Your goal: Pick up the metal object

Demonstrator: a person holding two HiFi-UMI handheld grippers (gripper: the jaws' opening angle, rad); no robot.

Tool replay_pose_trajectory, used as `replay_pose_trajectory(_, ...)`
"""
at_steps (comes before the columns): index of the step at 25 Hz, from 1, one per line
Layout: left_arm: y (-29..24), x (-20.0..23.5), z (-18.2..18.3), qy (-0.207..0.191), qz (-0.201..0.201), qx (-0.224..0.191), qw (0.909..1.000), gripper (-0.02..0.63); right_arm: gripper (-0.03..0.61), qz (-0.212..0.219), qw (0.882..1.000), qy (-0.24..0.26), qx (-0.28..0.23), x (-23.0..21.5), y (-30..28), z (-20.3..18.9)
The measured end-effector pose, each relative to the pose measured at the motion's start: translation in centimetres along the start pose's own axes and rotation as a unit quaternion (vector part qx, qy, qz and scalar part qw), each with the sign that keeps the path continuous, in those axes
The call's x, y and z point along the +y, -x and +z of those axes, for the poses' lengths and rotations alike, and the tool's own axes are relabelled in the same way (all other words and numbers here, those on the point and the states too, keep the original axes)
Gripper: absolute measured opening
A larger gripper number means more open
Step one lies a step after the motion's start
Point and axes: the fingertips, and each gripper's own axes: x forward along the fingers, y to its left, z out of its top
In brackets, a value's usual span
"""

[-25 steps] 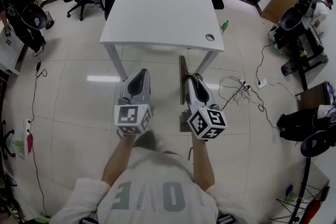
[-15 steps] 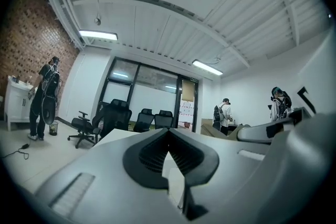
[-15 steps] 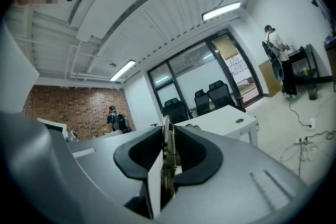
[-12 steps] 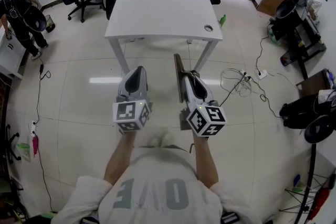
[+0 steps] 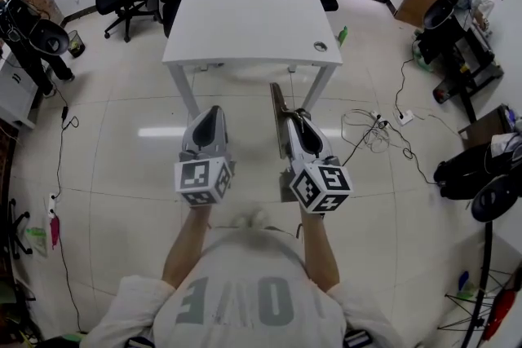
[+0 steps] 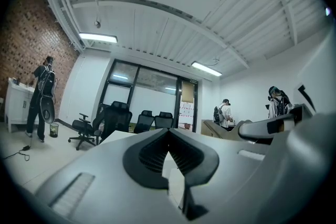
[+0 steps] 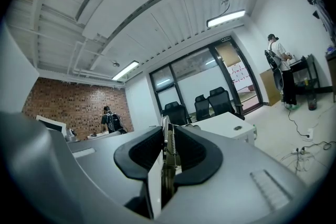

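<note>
**Both tools pulled back from the tabletop**

The left tool (image 5: 214,112) and the right tool (image 5: 298,120), which gripped the metal object (image 5: 279,114), backed off together toward 6 o'clock. The tabletop (image 5: 245,20) at 12 o'clock ended up farther away.

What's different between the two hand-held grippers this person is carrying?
The right hand-held gripper is clamped on a long, flat metal object that sticks out past its tips; the left hand-held gripper holds nothing. The right one's jaws stand slightly apart around the metal; the left one's jaws meet at the tips. Shared: both are grey, bear a marker cube, and point level toward the white table.
</note>
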Motion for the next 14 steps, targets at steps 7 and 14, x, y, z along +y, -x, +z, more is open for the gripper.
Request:
replay_pose_trajectory(7, 0.2, 0.7, 0.3, -0.001, 0.009, -0.005, 0.9999, -0.005, 0.094, 0.008, 1.0, 0.001, -0.001, 0.6, -0.6, 0.1)
replay_pose_trajectory(14, -0.1, 1.4, 0.6, -0.002, 0.012, -0.007, 0.9999, -0.005, 0.094, 0.015, 1.0, 0.001, -0.001, 1.1, -1.5, 0.1)
